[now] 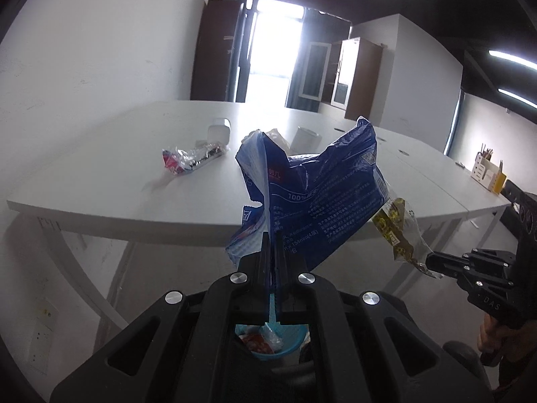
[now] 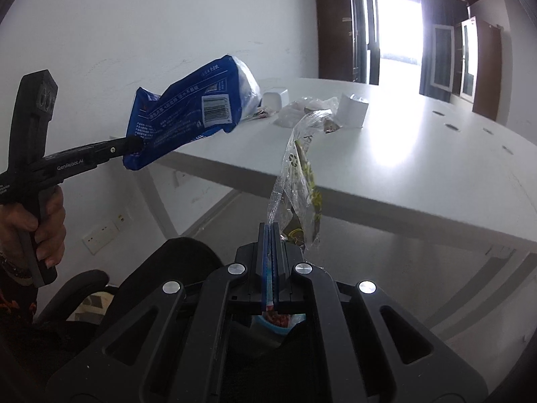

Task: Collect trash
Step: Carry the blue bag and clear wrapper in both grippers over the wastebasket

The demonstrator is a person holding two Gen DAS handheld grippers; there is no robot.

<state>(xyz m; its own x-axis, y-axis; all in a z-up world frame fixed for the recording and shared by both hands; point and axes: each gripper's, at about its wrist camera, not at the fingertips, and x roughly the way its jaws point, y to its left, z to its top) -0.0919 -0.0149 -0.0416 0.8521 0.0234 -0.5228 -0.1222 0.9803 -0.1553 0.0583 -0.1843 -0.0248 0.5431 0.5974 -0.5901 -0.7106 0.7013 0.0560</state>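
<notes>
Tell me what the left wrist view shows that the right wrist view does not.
Only the left view: a red wrapper alone on the table and a yellow holder at the far right.
Only the right view: a wall socket and a chair.
Both: the blue bag in the left claw, the clear wrapper in the right claw, and the bin.

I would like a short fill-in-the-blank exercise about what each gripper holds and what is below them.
The left gripper is shut on a ____ plastic bag.
The right gripper is shut on a ____ wrapper with yellow print.
Below the fingers, a blue ____ holds trash.

Missing words: blue; clear; bin
</notes>
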